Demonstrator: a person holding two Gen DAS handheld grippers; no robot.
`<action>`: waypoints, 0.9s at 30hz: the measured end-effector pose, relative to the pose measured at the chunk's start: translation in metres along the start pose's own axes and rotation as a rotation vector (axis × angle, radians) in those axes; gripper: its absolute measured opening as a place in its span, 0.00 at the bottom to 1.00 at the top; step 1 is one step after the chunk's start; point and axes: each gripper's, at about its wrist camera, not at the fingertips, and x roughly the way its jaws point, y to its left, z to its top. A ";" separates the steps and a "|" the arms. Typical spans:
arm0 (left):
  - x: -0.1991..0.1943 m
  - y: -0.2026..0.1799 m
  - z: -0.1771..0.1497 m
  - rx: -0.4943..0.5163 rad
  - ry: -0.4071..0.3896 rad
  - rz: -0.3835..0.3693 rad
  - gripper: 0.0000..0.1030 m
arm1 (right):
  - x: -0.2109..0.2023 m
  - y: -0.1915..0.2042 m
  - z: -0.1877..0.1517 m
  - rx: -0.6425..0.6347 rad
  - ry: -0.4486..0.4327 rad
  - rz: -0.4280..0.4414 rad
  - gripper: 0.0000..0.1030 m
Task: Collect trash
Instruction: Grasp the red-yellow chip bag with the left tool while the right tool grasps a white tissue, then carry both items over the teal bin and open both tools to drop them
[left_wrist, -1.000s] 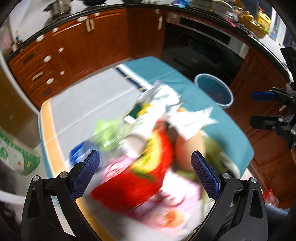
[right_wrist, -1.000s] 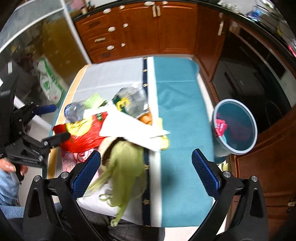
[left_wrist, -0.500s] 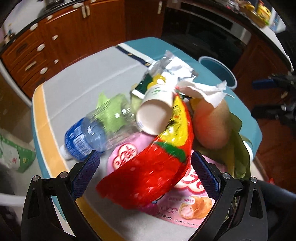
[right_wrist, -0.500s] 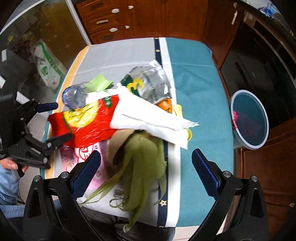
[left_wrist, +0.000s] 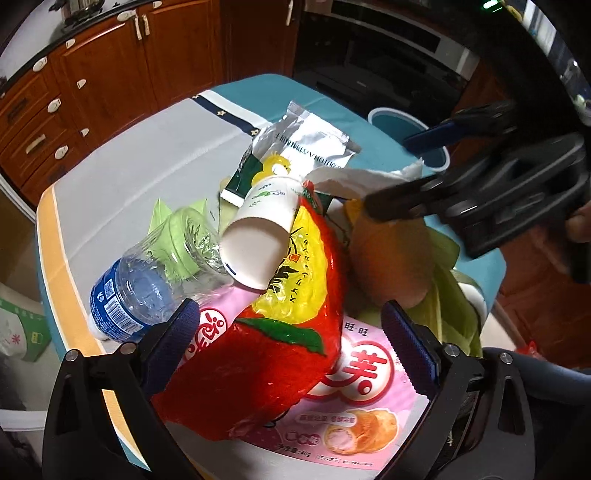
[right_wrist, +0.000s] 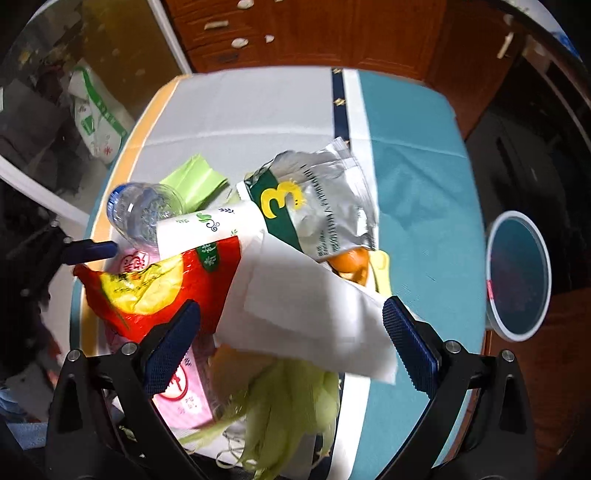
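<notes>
Left wrist view: my left tongs (left_wrist: 291, 330) stand wide but are closing, straddling the red bag (left_wrist: 258, 354) at the near edge of the trash pile; the pads have not pressed on it yet. The bag lies on a pink wrapper (left_wrist: 354, 391), with a paper cup (left_wrist: 258, 236) leaning on its top and a bottle (left_wrist: 147, 284) just beside it to the left. The right tongs (left_wrist: 417, 173) hover over the far side of the pile, and the bin (left_wrist: 443, 155) shows behind them, off the desk (left_wrist: 147, 155).

Right wrist view: my right tongs (right_wrist: 291, 332) are wide apart, nothing held, poised above the white napkin (right_wrist: 306, 302) that drapes over corn husks (right_wrist: 288, 398) and an orange (right_wrist: 351, 266). A silver packet (right_wrist: 325, 199) lies farther on. The bin (right_wrist: 517, 277) stands to the right, beyond the desk edge.

I judge this the first pickup (both hands reaching at once). Next, the left must finish pinching the crinkly bag without tipping the cup; the right should drop onto the napkin and close.
</notes>
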 end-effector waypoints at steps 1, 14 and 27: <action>0.000 0.000 0.000 -0.003 0.004 -0.001 0.85 | 0.005 0.001 0.000 -0.009 0.006 -0.002 0.92; -0.011 -0.027 -0.011 0.017 0.021 -0.002 0.09 | -0.014 -0.004 -0.015 -0.002 -0.086 -0.023 0.04; -0.080 -0.057 0.013 0.002 -0.120 0.000 0.09 | -0.089 -0.039 -0.040 0.087 -0.253 0.017 0.04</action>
